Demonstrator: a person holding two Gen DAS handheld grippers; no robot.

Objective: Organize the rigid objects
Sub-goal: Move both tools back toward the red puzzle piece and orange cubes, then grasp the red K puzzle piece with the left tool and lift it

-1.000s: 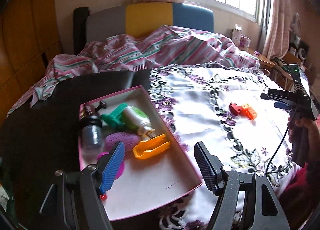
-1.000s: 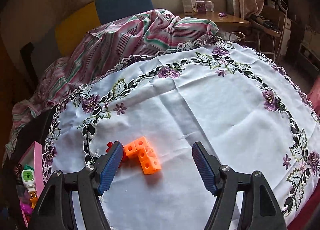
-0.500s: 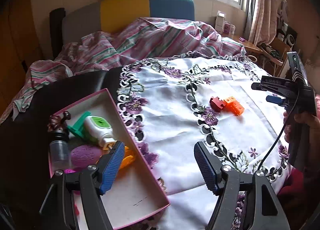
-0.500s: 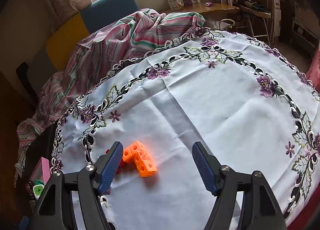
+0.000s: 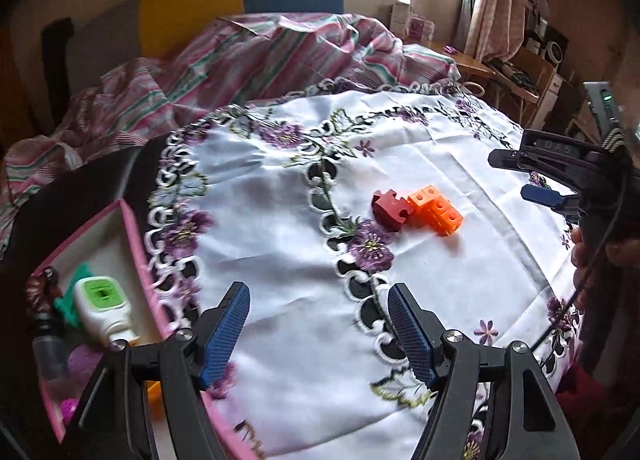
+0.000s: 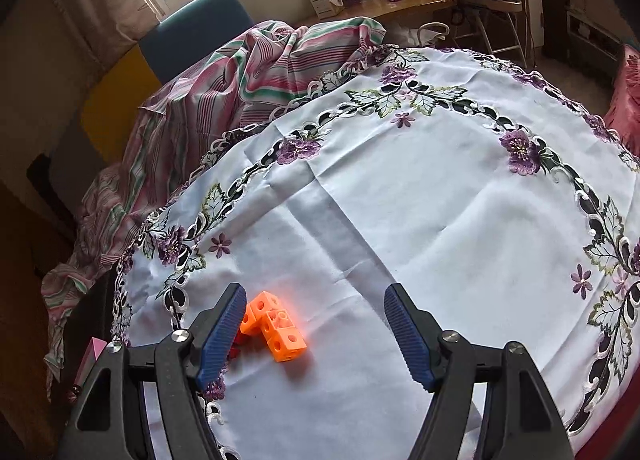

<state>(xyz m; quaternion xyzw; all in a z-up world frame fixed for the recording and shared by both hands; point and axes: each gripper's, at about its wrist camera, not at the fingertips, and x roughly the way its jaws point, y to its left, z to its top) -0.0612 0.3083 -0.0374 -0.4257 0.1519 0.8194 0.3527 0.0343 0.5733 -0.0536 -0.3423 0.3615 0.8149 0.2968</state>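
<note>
At nine o'clock of the left wrist view a pink-walled box (image 5: 134, 238) sits at the edge of the embroidered white cloth (image 5: 280, 220) that covers the tabletop; inside it lie a white gadget with a green face (image 5: 102, 306), a clear small bottle (image 5: 48, 352) and a purple piece (image 5: 82, 360), packed close together. At six o'clock the left tool (image 5: 318, 330) hangs with its blue pads wide apart and nothing between them, over bare cloth just right of the box. Toward one o'clock from it, well apart, a dark red block (image 5: 390, 210) touches an orange cube cluster (image 5: 438, 210) on the cloth. At three o'clock the right tool (image 5: 532, 176) is seen from the side, near the orange cluster. In the right wrist view the right tool (image 6: 314, 334) is spread open and empty; the orange cube cluster (image 6: 276, 326) lies on the cloth just inside its left pad, the dark red block (image 6: 239, 340) mostly hidden behind that pad.
</note>
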